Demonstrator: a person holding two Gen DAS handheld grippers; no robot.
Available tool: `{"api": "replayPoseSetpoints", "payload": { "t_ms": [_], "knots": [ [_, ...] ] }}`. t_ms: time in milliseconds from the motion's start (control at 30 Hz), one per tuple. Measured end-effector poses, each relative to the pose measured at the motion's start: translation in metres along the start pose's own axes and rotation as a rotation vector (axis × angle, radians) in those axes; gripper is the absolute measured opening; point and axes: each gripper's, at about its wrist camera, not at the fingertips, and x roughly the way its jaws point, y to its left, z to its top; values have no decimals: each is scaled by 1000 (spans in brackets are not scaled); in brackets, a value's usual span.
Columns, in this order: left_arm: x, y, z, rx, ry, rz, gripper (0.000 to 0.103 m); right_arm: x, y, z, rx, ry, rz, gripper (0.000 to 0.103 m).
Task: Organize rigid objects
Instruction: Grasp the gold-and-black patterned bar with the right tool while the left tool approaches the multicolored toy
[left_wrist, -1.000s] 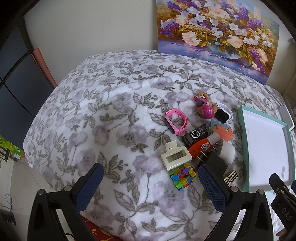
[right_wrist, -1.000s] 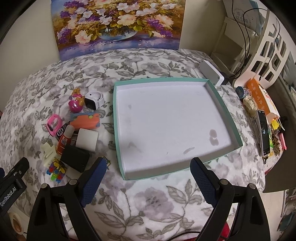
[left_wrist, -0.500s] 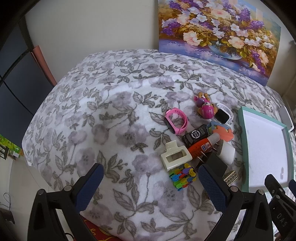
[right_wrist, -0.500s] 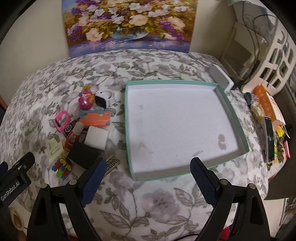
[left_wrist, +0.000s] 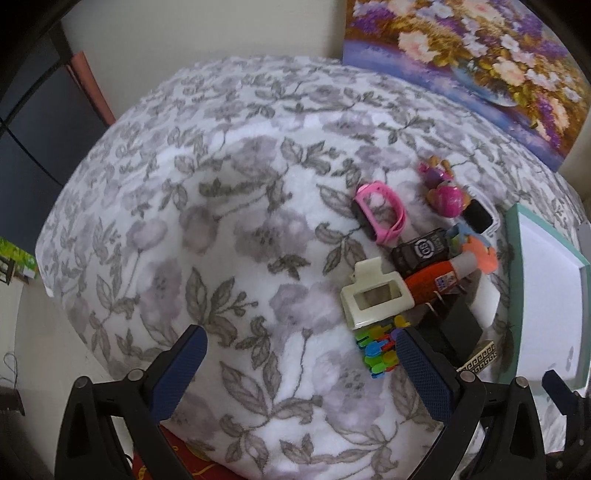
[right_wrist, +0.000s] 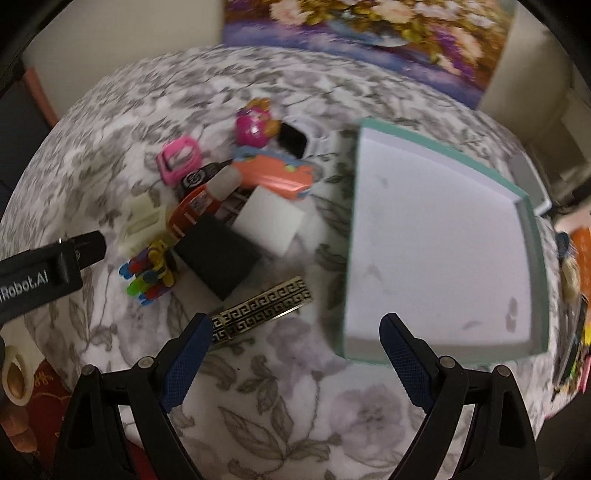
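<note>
**A:** Two grippers, both spread wide and holding nothing. The left gripper (left_wrist: 299, 363) hangs low in its frame over the floral blanket (left_wrist: 229, 229), and the right gripper (right_wrist: 295, 347) sits low centre in its view, between the clutter and the teal tray (right_wrist: 532, 236). The tray fills the right half and looks empty.

**B:** My guess for trouble is the pile. The black block (right_wrist: 218, 254) lies against the white block (right_wrist: 271, 221) and the orange glue bottle (right_wrist: 201, 203), so grabbing one probably drags its neighbours. Soft blanket too, so stuff may tip.

**A:** Yeah. The patterned gold bar (right_wrist: 262, 310) lies flat right by the right gripper's left finger, hard to pinch. The colourful peg cluster (left_wrist: 380, 349) touches the cream plastic piece (left_wrist: 376, 297), lower right in the left view.

**B:** Pink band (left_wrist: 380, 216) sits looser, upper right.
</note>
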Motion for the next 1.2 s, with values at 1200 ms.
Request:
{"api": "replayPoseSetpoints", "payload": {
  "t_ms": [1200],
  "knots": [
    [28, 7, 2, -68, 106, -24, 103, 47, 38, 0, -293, 4, 0, 91]
  ]
}}
